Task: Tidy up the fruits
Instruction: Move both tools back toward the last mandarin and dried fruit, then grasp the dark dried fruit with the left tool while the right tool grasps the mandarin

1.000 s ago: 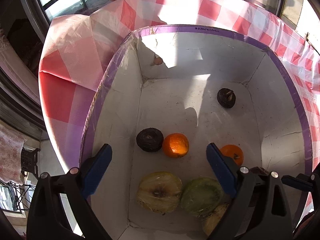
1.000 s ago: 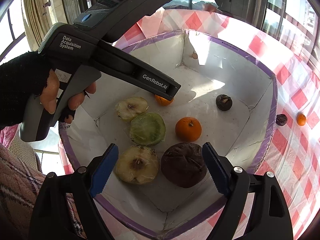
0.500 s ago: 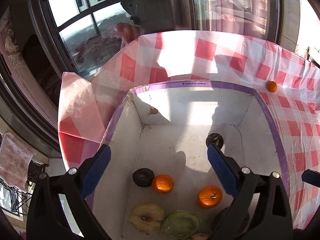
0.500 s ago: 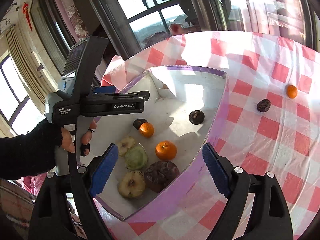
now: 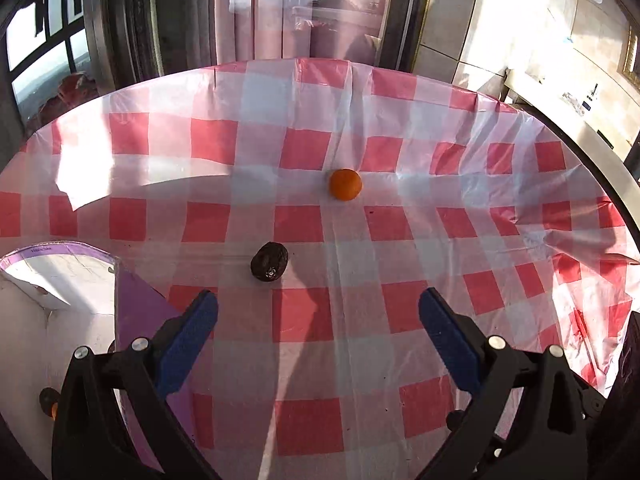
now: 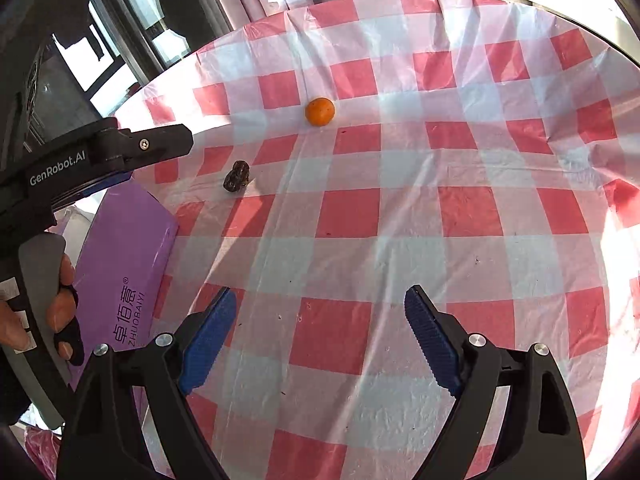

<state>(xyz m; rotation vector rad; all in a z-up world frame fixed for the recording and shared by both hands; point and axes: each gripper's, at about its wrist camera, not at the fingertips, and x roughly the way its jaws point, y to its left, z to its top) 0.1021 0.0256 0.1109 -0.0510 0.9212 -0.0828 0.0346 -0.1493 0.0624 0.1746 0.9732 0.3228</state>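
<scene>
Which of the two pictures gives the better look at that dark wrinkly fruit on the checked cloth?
The left wrist view: the dark fruit sits near the middle, larger, its wrinkled skin clear. In the right wrist view it is smaller, off to the left and harder to make out.

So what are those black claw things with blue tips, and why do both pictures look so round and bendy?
Each claw is a hand-held grabbing tool, and a person holds one in each hand. A tiny wide-eyed camera on each looks along its fingers, which bends the picture. One picture is from the left tool, whose jaws are opening with nothing between them; the other is from the right tool, open and empty. On the checked tablecloth lie a small orange and a dark wrinkled fruit. The purple box stands at the left.
</scene>
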